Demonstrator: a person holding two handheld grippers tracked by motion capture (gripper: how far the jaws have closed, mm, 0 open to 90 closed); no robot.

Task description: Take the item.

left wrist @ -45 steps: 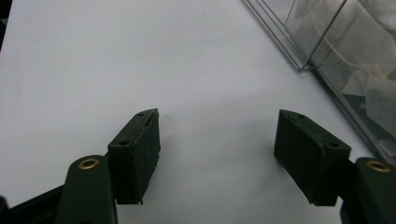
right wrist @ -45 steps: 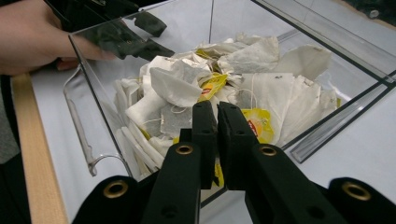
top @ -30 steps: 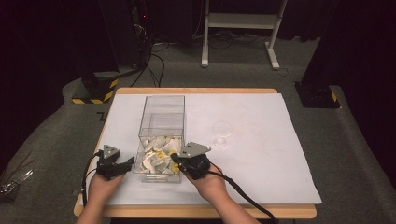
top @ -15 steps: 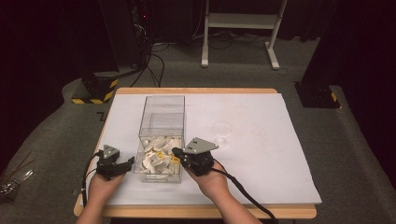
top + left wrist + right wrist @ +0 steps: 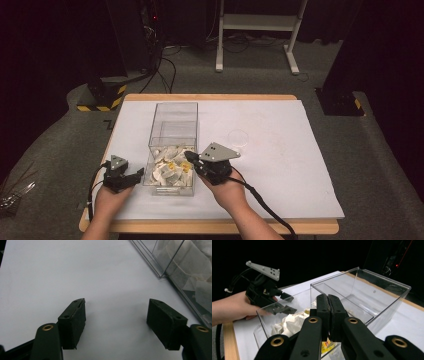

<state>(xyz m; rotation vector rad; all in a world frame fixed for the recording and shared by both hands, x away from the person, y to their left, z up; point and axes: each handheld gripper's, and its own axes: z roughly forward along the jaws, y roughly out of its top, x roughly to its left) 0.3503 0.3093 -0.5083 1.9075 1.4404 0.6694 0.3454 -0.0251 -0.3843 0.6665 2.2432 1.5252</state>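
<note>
A clear plastic box stands on the white sheet, its near half heaped with white and yellow tea bags. My right gripper is shut, its tips over the box's near right rim above the bags; in the right gripper view its jaws press flat together with nothing visible between them, over the box and tea bags. My left gripper rests open on the sheet just left of the box. Its jaws stand wide apart over bare paper, the box wall at upper right.
A small clear round dish lies on the white sheet to the right of the box. The wooden table edge runs along the front. Cables trail from both grippers toward the person.
My right gripper has lifted slightly and drifted to the right above the box's near end. The left gripper has stayed still.
</note>
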